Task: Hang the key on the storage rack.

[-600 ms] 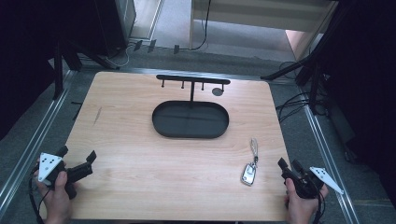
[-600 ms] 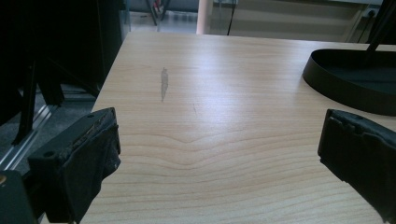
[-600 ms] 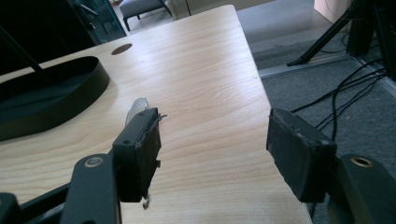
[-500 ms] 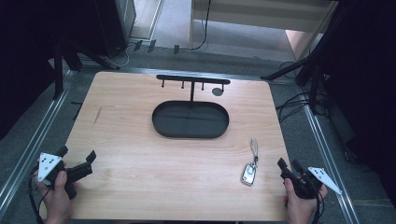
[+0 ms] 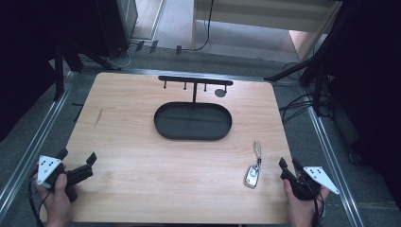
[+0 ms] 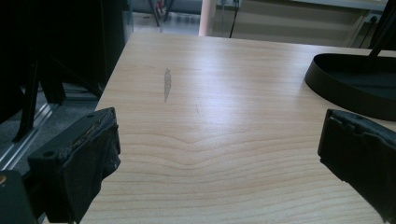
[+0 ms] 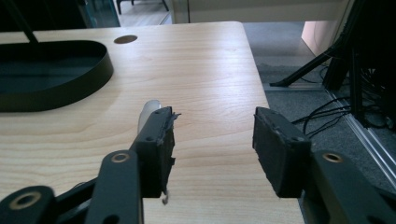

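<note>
We count one key fob (image 5: 252,175) on the table (image 5: 142,137), just left of our right gripper (image 5: 289,165). Both jaws stand spread and hold nothing. Our left gripper (image 5: 75,158) hovers at the near left corner. One black tray (image 5: 163,127) carries one hook rack (image 5: 195,80).

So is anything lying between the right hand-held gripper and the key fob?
Nothing visible. The key fob lies on bare table, just left of the right hand-held gripper, whose jaws stand open and empty. The tray sits farther back, clear of that gap.
</note>
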### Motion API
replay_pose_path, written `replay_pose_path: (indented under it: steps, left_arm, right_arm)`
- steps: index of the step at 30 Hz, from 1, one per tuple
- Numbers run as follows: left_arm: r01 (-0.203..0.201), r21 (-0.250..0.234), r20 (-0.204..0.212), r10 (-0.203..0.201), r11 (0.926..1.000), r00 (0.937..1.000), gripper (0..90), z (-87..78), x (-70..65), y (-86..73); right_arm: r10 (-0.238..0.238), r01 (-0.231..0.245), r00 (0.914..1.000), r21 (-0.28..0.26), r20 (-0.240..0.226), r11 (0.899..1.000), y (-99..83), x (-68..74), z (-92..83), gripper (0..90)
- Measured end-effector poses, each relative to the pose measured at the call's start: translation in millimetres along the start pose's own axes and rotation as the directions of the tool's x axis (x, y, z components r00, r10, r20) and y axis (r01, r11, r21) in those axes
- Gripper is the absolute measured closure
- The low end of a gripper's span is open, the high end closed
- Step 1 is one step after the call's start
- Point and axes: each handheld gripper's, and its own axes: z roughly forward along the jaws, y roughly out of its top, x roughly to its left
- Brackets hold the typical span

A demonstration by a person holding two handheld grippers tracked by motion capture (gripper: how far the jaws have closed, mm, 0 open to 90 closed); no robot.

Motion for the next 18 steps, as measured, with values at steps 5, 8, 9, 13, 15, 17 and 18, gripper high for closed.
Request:
replay_pose_path:
  steps: [5, 8, 9, 13, 15, 17, 18]
  left_arm:
    - [0.003, 0.000, -0.002, -0.003, 1.0000, 1.0000, 0.0, -0.2, 0.1, 0.0]
    - [0.006, -0.002, 0.000, -0.006, 1.0000, 1.0000, 0.0, -0.4, 0.6, -0.1]
    - [0.005, -0.001, 0.001, -0.005, 1.0000, 1.0000, 0.0, -0.5, 0.8, -0.1]
    - [0.006, -0.001, 0.001, -0.006, 1.0000, 1.0000, 0.0, -0.5, 0.8, -0.1]
    - [0.006, -0.001, 0.001, -0.006, 1.0000, 1.0000, 0.0, -0.5, 0.9, -0.1]
    - [0.005, -0.001, 0.001, -0.005, 1.0000, 1.0000, 0.0, -0.5, 0.8, -0.1]
    - [0.005, -0.001, 0.001, -0.005, 1.0000, 1.0000, 0.0, -0.5, 0.8, -0.1]
  right_arm:
    - [-0.088, 0.086, 0.9957, 0.063, 0.028, 0.994, 13.1, 9.4, -1.4, 53.2]
    - [-0.129, 0.125, 0.9910, 0.089, 0.037, 0.988, 19.8, 16.8, -0.6, 52.6]
    - [-0.140, 0.136, 0.9894, 0.096, 0.037, 0.986, 21.7, 18.9, -0.2, 52.4]
    - [-0.169, 0.165, 0.9854, 0.127, 0.019, 0.978, 27.8, 24.9, 4.2, 53.3]
    - [-0.157, 0.155, 0.9876, 0.156, -0.002, 0.975, 30.1, 25.6, 7.9, 55.5]
    - [-0.147, 0.149, 0.9888, 0.183, -0.024, 0.972, 32.8, 25.9, 11.9, 55.8]
    - [-0.138, 0.141, 0.9900, 0.195, -0.031, 0.971, 34.1, 26.4, 13.6, 56.0]
